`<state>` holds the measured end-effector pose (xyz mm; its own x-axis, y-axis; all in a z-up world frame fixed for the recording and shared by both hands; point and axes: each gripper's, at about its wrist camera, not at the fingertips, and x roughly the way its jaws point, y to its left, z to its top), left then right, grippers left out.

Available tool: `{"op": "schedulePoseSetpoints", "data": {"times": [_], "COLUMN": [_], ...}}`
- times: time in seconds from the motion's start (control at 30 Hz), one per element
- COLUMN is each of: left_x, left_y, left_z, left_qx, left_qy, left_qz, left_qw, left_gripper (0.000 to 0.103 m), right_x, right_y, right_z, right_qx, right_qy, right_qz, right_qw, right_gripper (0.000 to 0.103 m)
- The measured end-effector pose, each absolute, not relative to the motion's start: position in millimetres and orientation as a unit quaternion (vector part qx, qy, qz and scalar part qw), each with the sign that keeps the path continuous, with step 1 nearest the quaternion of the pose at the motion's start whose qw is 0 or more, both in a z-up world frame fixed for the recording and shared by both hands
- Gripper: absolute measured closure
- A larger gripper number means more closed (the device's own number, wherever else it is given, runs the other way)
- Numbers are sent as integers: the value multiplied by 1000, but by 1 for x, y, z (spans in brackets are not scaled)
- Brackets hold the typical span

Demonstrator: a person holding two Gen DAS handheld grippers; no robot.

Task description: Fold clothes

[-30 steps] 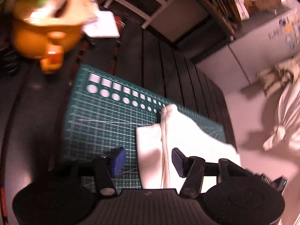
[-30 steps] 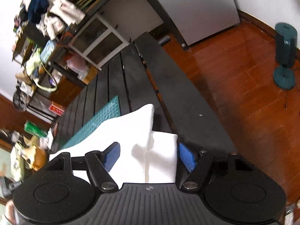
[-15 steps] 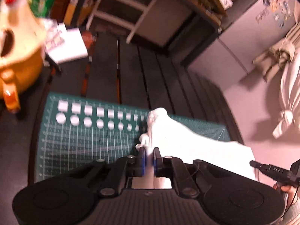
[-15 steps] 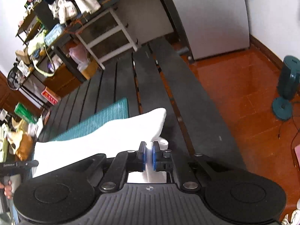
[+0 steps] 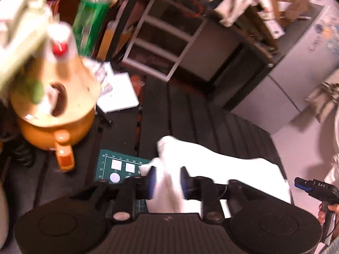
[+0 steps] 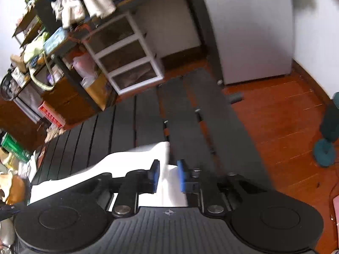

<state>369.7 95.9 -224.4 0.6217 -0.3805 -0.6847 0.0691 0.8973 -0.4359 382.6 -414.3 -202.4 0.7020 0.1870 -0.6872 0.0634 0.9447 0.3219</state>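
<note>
White cloth [image 5: 222,167] between left claw [image 5: 167,180] pads (slightly parted), lifted

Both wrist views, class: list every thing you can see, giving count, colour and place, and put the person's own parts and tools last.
white garment: one, white, stretched between both grippers above the table
cutting mat: one, green, on the table, mostly hidden under the garment
slatted table: one, black, under everything
pot: one, orange, far left of the table
paper: one, white, on the table behind the pot
drawer unit: one, white frame, beyond the table
fridge: one, white, by the wall
fan: one, teal, on the wooden floor
left gripper: one, black with blue pads, jaws partly parted around the garment
right gripper: one, same colours, jaws partly parted around the garment
hand: one, holding the right gripper's handle
</note>
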Motion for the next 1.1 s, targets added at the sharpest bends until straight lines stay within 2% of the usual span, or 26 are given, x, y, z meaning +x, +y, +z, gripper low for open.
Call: {"op": "schedulePoseSetpoints", "data": {"times": [0.1,0.17,0.27,0.37,0.5,0.63,0.67,0.73,0.87,0.97,1.03,1.1], "left_x": [338,317,295,273,257,241,237,230,240,237,232,228], "left_y": [66,40,15,23,34,44,47,51,52,77,97,115], "left_z": [-217,-229,-253,-265,-259,-254,-252,-249,-257,-263,-265,-267], "left_qx": [-144,-108,-68,-50,-83,-116,-124,-138,-136,-193,-228,-272], "left_qy": [415,430,455,445,431,415,412,405,428,432,439,439], "left_qz": [-194,-223,-237,-218,-217,-217,-216,-217,-188,-179,-155,-143], "left_qw": [877,868,856,867,872,876,877,878,874,863,855,844], "left_gripper": [65,65,65,71,71,67,60,57,58,58,56,56], "right_x": [326,296,271,251,234,214,213,220,258,246,233,218], "right_y": [-373,-349,-339,-353,-355,-296,-276,-237,-191,-184,-174,-166], "right_z": [-197,-210,-235,-243,-232,-210,-206,-208,-244,-266,-266,-258], "right_qx": [71,46,43,60,48,9,1,-12,-22,-55,-117,-121], "right_qy": [395,412,438,437,467,390,371,344,383,386,407,391], "right_qz": [112,131,111,87,52,118,132,148,147,138,151,159], "right_qw": [909,901,891,893,881,913,919,927,912,911,893,898], "right_gripper": [76,76,76,79,78,76,76,76,76,72,73,74]}}
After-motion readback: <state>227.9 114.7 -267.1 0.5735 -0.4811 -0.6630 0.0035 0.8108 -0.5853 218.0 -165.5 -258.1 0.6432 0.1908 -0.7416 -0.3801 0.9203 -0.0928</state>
